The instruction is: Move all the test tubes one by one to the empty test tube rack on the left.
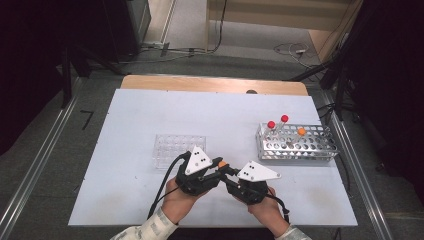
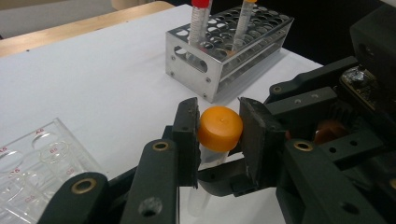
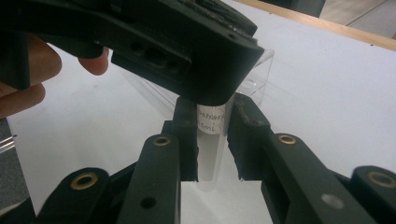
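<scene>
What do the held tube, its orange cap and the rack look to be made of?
Tube: clear plastic by the look, see-through with printed markings; glass is possible. Orange cap: smooth matte plastic, evenly coloured and moulded. Rack: bright, shiny metal sheet punched with round holes, probably steel or aluminium.

The clear tube [image 3: 211, 140] carries print ending in "mL"; the well plate [image 2: 32, 163] shows red codes, too blurred to read.
</scene>
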A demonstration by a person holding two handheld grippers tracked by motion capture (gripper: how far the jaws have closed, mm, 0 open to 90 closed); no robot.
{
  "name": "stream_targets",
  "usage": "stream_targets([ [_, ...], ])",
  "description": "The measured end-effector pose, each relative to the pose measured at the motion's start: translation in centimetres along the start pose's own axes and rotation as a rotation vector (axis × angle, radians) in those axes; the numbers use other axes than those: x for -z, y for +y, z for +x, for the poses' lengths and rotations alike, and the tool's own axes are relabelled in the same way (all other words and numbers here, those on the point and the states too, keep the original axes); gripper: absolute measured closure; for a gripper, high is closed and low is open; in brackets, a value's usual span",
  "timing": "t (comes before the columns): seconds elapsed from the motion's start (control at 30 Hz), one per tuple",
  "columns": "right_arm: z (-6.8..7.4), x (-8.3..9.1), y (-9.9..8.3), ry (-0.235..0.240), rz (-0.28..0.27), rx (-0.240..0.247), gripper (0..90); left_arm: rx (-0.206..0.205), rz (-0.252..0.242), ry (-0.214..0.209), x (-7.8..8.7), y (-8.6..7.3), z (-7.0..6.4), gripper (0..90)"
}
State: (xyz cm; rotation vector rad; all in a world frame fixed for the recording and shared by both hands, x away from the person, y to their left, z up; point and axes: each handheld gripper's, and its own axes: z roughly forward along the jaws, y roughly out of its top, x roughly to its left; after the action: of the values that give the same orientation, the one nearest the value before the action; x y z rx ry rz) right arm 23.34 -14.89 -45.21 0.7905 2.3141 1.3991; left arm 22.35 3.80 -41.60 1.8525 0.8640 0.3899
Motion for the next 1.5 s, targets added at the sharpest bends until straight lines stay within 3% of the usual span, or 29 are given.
stream_targets([
  [0.07, 0.0, 0.0, 0.0, 0.005, -0.001, -0.002, 67.0, 0.001, -0.002, 0.001, 0.1, 0.0, 0.0, 69.5],
  [0.2, -0.1, 0.1, 0.2, 0.019, 0.004, -0.002, 47.3, 0.009, -0.013, 0.004, 0.4, 0.2, 0.2, 69.9],
  [0.43, -0.8, 0.8, 0.2, 0.017, 0.005, -0.017, 37.6, 0.048, -0.039, 0.028, 1.7, 0.7, 1.2, 70.0],
  [0.67, -1.0, 1.8, 0.0, 0.011, 0.003, -0.009, 34.7, 0.083, -0.059, 0.051, 3.3, 1.2, 2.6, 70.0],
  [0.8, -1.2, 2.2, -0.1, -0.017, 0.003, 0.003, 33.3, 0.092, -0.073, 0.079, 4.4, 1.5, 3.4, 70.0],
  [1.0, -2.1, 3.0, -0.3, -0.035, 0.006, -0.025, 31.5, 0.112, -0.083, 0.120, 5.7, 1.7, 4.5, 70.0],
  [1.1, -2.3, 3.1, -0.4, -0.052, 0.009, -0.043, 27.8, 0.114, -0.081, 0.141, 5.9, 1.7, 4.9, 70.0],
  [1.5, -2.6, 3.1, -0.5, -0.075, 0.009, -0.056, 28.2, 0.105, -0.106, 0.217, 6.4, 2.0, 6.0, 70.0],
])
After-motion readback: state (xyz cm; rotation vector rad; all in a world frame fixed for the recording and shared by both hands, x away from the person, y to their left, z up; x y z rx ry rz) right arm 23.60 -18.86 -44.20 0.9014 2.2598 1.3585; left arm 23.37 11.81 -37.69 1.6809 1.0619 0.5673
